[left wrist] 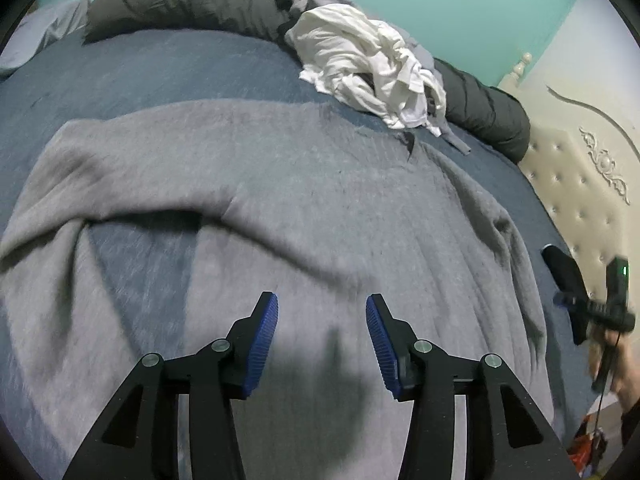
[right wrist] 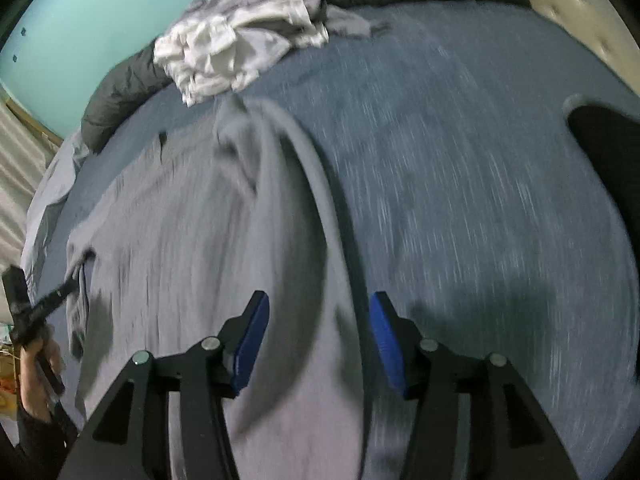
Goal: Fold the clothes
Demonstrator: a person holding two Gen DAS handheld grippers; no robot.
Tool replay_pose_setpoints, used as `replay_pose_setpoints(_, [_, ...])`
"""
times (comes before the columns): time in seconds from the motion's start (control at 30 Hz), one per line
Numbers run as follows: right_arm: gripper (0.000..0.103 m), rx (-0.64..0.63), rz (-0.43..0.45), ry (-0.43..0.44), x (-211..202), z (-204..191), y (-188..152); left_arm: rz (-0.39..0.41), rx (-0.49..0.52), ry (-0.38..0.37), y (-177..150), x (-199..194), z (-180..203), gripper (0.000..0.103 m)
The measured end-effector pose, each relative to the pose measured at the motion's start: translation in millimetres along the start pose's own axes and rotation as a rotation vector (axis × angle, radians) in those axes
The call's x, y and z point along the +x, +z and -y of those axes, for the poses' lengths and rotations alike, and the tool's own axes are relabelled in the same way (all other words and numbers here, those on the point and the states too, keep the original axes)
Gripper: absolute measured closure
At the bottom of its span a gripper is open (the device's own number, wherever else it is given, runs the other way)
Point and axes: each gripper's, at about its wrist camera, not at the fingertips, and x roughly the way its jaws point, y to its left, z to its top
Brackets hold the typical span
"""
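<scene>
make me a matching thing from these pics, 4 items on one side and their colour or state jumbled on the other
Items:
1. grey garment
2. white clothes
3. bed cover
4. left tongs

Descriptions:
A. crumpled in a heap near the dark pillows
B. blue, lying under everything
C. open, holding nothing
D. spread out in front of both tongs

Pairs: 1-D, 2-A, 3-B, 4-C
</scene>
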Motion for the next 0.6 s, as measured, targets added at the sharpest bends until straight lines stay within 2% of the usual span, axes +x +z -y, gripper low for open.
replay_pose_setpoints(0.2, [0.049,0.036,-0.042,-0.013,-4,5,-47,-0.032,-0.008,0.072,-14,-38,-23,0.052])
replay_pose_setpoints(0.6, [0.049,0.048,-0.097,-0.02,-8,8,-92,-0.101,-0.112,0.203,-42,-95,-102,0.048])
